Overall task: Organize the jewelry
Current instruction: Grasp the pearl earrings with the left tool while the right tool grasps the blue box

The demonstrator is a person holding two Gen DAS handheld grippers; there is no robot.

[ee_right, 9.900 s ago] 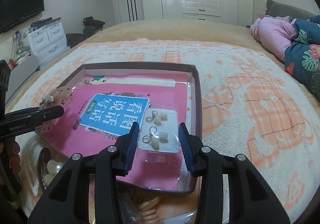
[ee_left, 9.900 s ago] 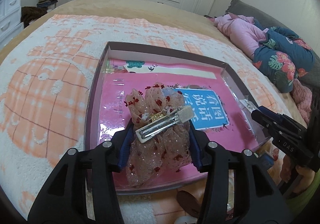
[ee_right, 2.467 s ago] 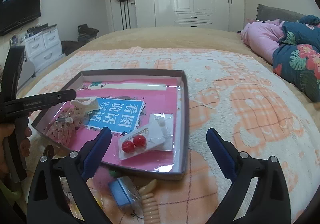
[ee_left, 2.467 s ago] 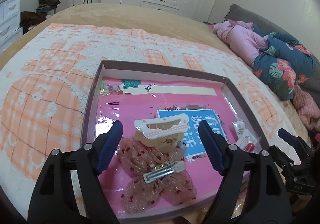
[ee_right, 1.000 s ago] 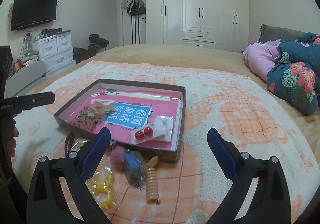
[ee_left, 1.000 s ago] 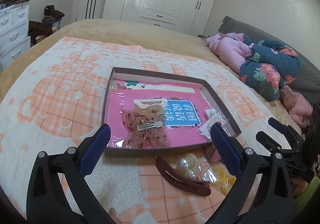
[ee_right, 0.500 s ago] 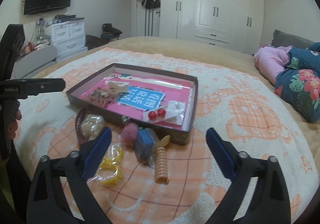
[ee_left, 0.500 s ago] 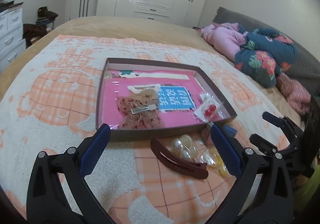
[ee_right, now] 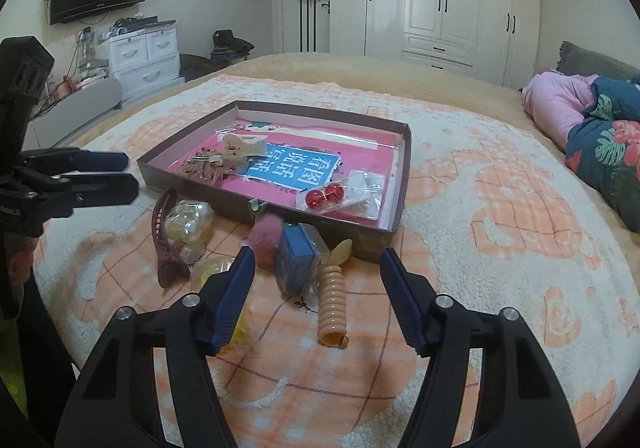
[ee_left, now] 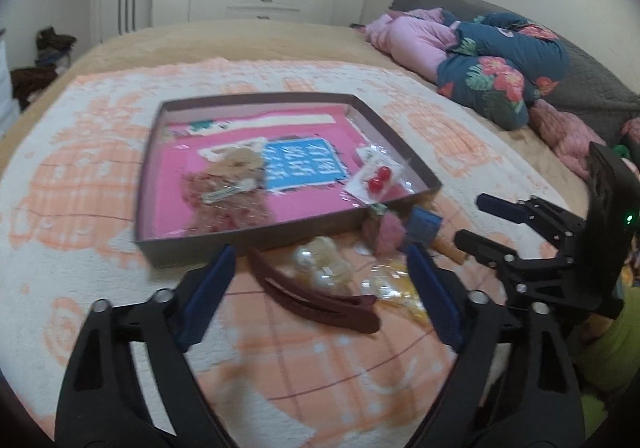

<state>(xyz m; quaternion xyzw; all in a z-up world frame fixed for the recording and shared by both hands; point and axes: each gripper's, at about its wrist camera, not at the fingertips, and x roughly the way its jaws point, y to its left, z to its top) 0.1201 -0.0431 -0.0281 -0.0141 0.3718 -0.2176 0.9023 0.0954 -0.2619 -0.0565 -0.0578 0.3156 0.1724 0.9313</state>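
Both tongs gape wide, empty: left gripper (ee_left: 320, 276) above brown hair claw (ee_left: 316, 298), right gripper (ee_right: 316, 272) over blue box (ee_right: 296, 254) and peach spiral clip (ee_right: 332, 298), all outside cardboard tray (ee_right: 376, 244) on blanket. Between picks, I'd judge; next calls for descent, squeeze on one loose piece, lift into tray

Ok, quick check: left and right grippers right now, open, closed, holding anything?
Left gripper: open, holding nothing.
Right gripper: open, holding nothing.
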